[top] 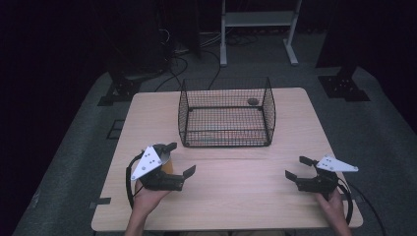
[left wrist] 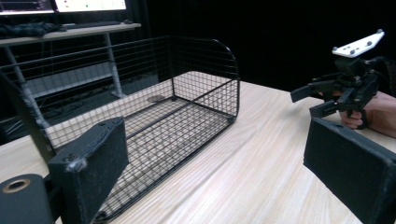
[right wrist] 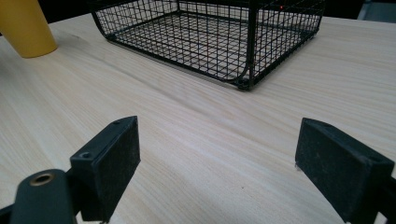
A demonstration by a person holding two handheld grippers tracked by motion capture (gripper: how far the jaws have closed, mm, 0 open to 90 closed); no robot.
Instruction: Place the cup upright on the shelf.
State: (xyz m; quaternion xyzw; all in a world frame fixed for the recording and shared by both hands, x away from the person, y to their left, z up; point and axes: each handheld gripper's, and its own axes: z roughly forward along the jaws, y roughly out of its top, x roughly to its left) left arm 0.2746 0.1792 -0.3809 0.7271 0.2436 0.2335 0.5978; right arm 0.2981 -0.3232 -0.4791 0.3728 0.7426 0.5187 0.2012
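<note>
At lower left of the high view the left gripper (top: 178,159), jaws apart and gripping nothing, is hovering beside the yellow cup (top: 163,156), not yet picked up, outside the basket (top: 183,98), while the right gripper (top: 299,167) is idling open.

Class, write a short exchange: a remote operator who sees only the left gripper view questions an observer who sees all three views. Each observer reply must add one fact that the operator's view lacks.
Operator: My left claw is open with nothing in it. Is there anything close by that I am missing?
Observer: Yes. A yellow cup stands on the table right beside the body of your left claw, outside its jaws.
Operator: Is that cup touching the wire basket?
Observer: No. It stands apart from the wire basket, off the basket's near left corner, with bare wood between them.
</note>
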